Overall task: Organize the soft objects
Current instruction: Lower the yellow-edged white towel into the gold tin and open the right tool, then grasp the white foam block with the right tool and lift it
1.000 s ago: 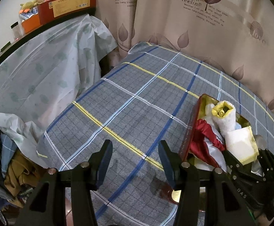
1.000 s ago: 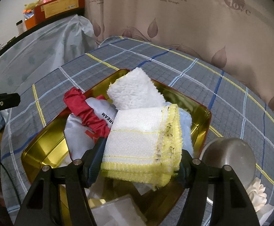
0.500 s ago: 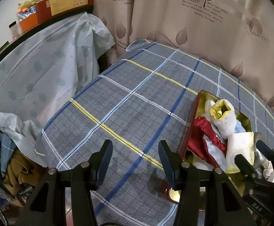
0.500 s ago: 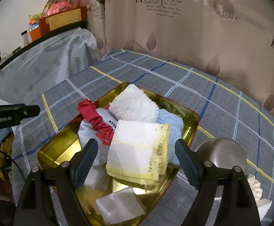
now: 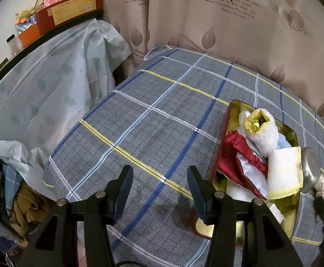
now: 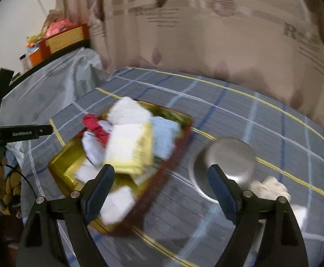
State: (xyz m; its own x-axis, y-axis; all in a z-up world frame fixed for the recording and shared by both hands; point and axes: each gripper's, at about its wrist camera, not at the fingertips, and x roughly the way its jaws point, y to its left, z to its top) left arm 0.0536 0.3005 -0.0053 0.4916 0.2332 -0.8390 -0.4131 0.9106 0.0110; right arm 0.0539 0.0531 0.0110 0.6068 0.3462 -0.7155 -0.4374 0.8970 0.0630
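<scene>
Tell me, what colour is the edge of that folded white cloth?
Yellow; the folded white cloth shows it best in the left wrist view.

Blurred, seemingly cloth-filled tray (image 6: 61, 166) beyond empty tool (image 6: 160, 187)

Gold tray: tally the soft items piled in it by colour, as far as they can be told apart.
White and yellow: 2, rolled fluffy towel, folded cloth
Red and white: 1, satin fabric
Light blue: 1, cloth
Plain white: 1, flat piece
Total: 5

One gold metal tray with red outer wall (image 5: 233, 109), one fluffy white rolled towel with yellow lining (image 5: 261, 129), one folded white cloth with yellow edging (image 5: 283, 169), one red-and-white satin cloth (image 5: 239, 155), one pale blue cloth (image 6: 165, 133), one round steel bowl (image 6: 226, 155), two black hand-held grippers
</scene>
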